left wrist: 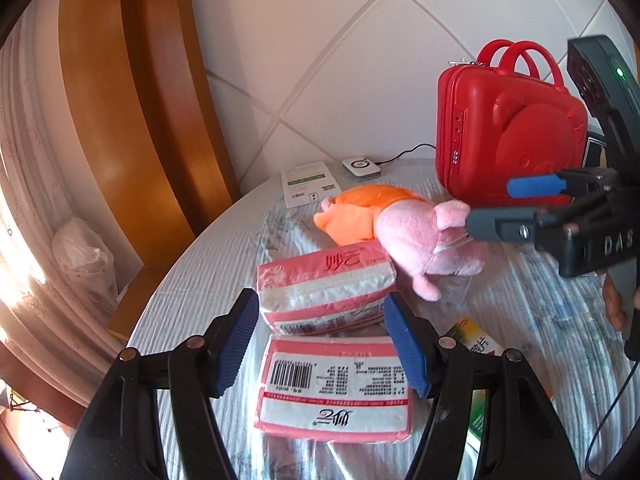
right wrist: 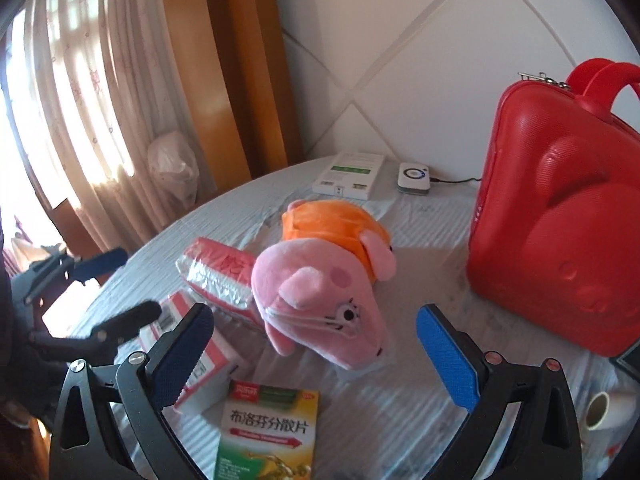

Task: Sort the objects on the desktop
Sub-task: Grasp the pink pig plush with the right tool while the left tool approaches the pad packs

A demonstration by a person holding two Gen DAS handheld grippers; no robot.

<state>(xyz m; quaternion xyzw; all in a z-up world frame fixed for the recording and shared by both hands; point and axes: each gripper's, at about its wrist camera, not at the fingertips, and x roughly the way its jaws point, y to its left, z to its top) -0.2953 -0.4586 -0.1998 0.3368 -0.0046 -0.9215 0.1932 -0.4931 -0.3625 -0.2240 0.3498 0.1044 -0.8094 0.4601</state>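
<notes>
Two pink tissue packs lie on the round table. My left gripper is open, its blue pads on either side of the gap between the far pack and the near pack. A pink plush pig in orange lies behind them. My right gripper is open just in front of the pig's head, not touching it. A green medicine box lies below it. The right gripper also shows in the left wrist view.
A red hard case stands upright at the right. A white flat box and a small white device with a cable lie at the back. A roll of tape sits at the right edge. The table edge curves on the left.
</notes>
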